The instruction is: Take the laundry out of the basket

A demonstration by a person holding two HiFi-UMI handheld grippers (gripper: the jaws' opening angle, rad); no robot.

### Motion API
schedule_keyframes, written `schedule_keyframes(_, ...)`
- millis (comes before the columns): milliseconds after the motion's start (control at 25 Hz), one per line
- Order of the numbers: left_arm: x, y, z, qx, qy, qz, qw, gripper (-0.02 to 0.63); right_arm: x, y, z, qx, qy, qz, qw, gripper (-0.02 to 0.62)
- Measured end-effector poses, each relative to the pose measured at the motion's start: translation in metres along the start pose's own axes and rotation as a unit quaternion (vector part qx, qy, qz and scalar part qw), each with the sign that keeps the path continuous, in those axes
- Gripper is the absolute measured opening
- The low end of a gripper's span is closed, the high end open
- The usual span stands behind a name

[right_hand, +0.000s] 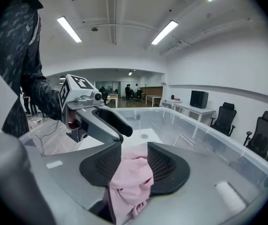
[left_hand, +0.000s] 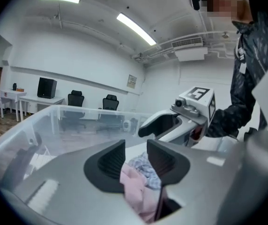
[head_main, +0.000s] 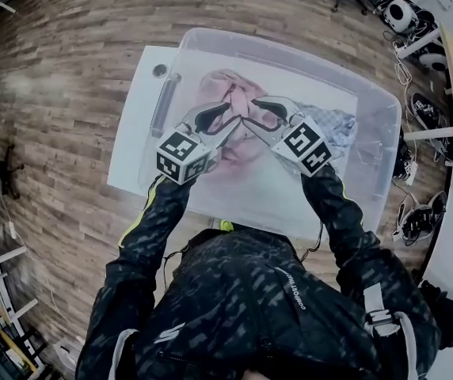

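Left gripper (left_hand: 136, 156) first: the jaws are partway apart and not clamping anything. The pink garment (left_hand: 133, 189) is bunched in the gap, with a bit of blue patterned cloth (left_hand: 145, 165) just past it. Right gripper (right_hand: 135, 161) is the same deal, with the jaws loosened and a wad of that pink fabric filling the space between the pads. As far as I can see it's sitting there rather than pinched.

From the head view the two grippers point at each other, tips nearly meeting, both down inside the clear plastic basket (head_main: 290, 50). The left one comes in from about 8 o'clock and the right from about 4 o'clock. So the laundry is still in the basket: the pink piece is in the middle under the tips, and the patterned one is at its 3 o'clock, against the far side wall.

The basket sits on a white table (head_main: 135, 141), which sticks out at the basket's 9 o'clock. There's wood-look floor (head_main: 68, 70) all around, and some office chairs (left_hand: 76, 98) are lined up along the back wall.
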State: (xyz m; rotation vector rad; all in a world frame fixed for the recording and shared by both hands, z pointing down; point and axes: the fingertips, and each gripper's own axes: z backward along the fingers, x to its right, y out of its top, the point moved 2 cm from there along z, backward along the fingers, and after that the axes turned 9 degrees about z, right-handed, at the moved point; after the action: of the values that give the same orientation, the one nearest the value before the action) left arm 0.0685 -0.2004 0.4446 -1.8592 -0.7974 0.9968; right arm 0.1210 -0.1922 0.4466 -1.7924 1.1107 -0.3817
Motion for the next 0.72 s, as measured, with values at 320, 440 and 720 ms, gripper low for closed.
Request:
schedule_keyframes(320, -0.038, -0.033, -0.026, -0.058, 0.023, 0.011, 0.9980, 0.211, 0.012, -0.045, -0.035, -0.014, 0.020, -0.051, 0.998, 0.229)
schedule_keyframes(440, -0.054, -0.049, -0.035, -0.082, 0.043, 0.013, 0.9956, 0.251, 0.016, -0.066, -0.049, -0.026, 0.023, -0.062, 0.997, 0.269)
schedule_keyframes(720, -0.084, -0.097, -0.053, -0.152, 0.075, 0.030, 0.9850, 0.366, 0.017, -0.114, -0.082, -0.070, 0.033, -0.074, 0.994, 0.399)
